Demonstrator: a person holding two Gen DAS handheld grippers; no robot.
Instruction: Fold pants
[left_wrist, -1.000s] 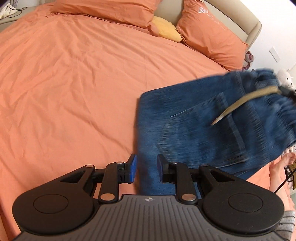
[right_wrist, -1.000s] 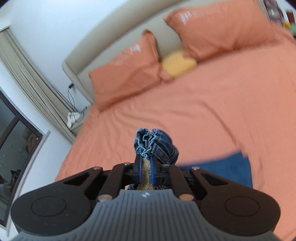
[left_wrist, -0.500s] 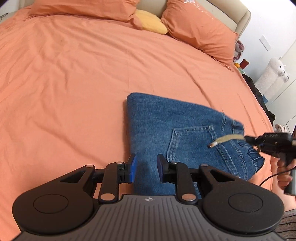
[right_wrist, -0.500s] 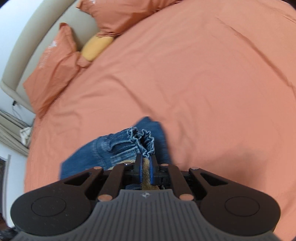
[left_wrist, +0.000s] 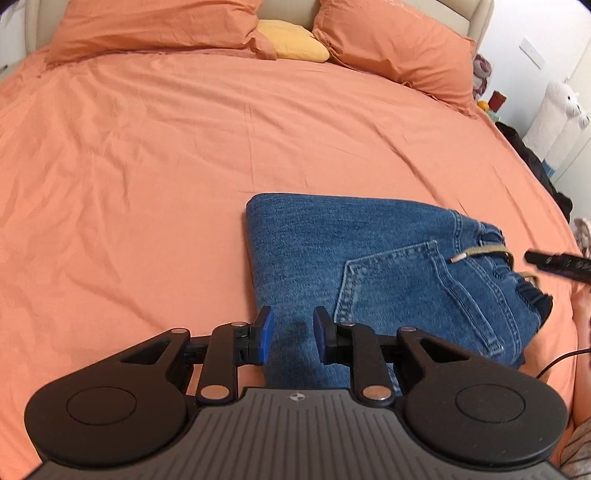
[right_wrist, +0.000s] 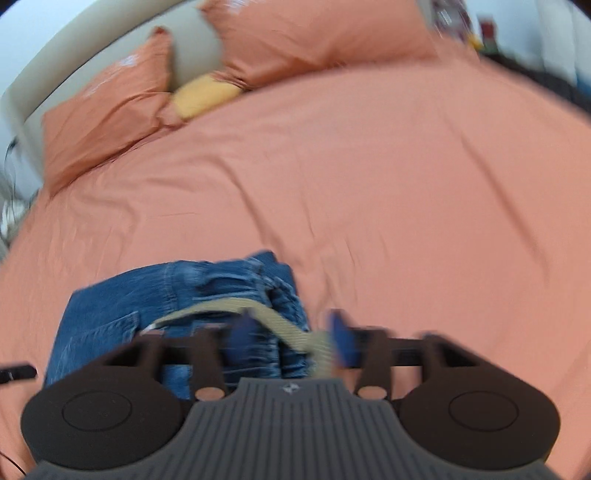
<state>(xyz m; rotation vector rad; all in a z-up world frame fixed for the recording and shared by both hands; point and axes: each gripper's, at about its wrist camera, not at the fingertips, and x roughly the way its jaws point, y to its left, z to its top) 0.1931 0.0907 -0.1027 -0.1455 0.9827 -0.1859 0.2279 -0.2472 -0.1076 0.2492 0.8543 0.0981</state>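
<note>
The blue jeans (left_wrist: 369, 266) lie folded on the orange bed sheet (left_wrist: 147, 166), back pocket up, waistband to the right. A tan drawstring (left_wrist: 484, 252) trails over the waistband. My left gripper (left_wrist: 290, 334) hovers at the fold's near left corner, open by a narrow gap with nothing pinched. In the blurred right wrist view, my right gripper (right_wrist: 290, 332) sits low over the jeans (right_wrist: 122, 314), its jaws opening. The drawstring (right_wrist: 221, 308) runs loose between them, close to the right pad. My right gripper's fingers (left_wrist: 554, 261) show at the right edge of the left wrist view.
Two orange pillows (left_wrist: 155, 26) (left_wrist: 399, 40) and a yellow cushion (left_wrist: 291, 46) lean on the beige headboard. A white plush toy (left_wrist: 557, 118) and dark clothing (left_wrist: 532, 162) stand off the bed's right side. A person's hand (left_wrist: 581, 306) is at the right edge.
My right gripper came down with the waistband and drawstring, laid the jeans flat on the bed, then spread its jaws off the drawstring. My left gripper shifted slightly along the fold.
</note>
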